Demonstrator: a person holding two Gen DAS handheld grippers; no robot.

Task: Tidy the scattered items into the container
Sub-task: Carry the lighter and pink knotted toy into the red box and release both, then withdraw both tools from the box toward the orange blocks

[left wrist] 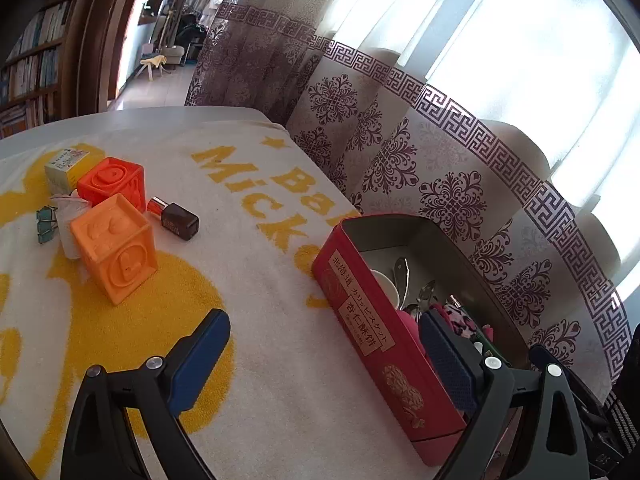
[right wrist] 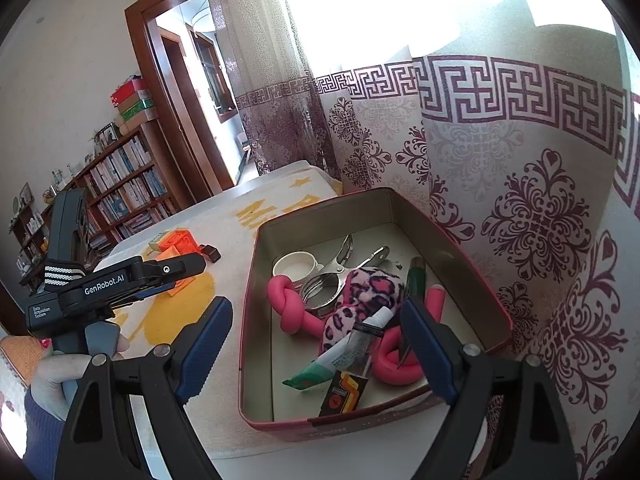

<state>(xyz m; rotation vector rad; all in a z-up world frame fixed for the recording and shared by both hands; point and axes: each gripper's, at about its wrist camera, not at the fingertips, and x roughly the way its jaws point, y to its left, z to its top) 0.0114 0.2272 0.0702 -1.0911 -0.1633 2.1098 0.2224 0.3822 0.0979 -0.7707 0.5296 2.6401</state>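
I see my left claw point(left wrist: 324, 360) released, its two blue pads standing wide apart with nothing between them; it hangs above the towel point(left wrist: 248, 280) that covers the counter point(left wrist: 132, 118), and its right pad stands in front of the near corner of the red tin point(left wrist: 372, 320). The scattered items lie well apart from this claw, toward the far left: a light orange block point(left wrist: 116, 248), a darker orange block point(left wrist: 112, 182) just behind it, a small yellow box point(left wrist: 66, 166) further back, a dark nail polish bottle point(left wrist: 176, 216) lying beside the blocks, a white small bottle point(left wrist: 70, 226) and a teal binder clip point(left wrist: 46, 222) at the left of them.

My right claw point(right wrist: 316, 344) is also released and grasps nothing; it hovers over the near part of the tin point(right wrist: 320, 204), which is open and already holds a pink knotted rope point(right wrist: 290, 304), a leopard plush piece point(right wrist: 360, 300), a metal clip point(right wrist: 332, 276), a white lid point(right wrist: 294, 266), a green tube point(right wrist: 340, 356) and a small dark packet point(right wrist: 342, 396); in this view the person's hand point(right wrist: 60, 376) holds the handle of the left claw at the left of the tin.
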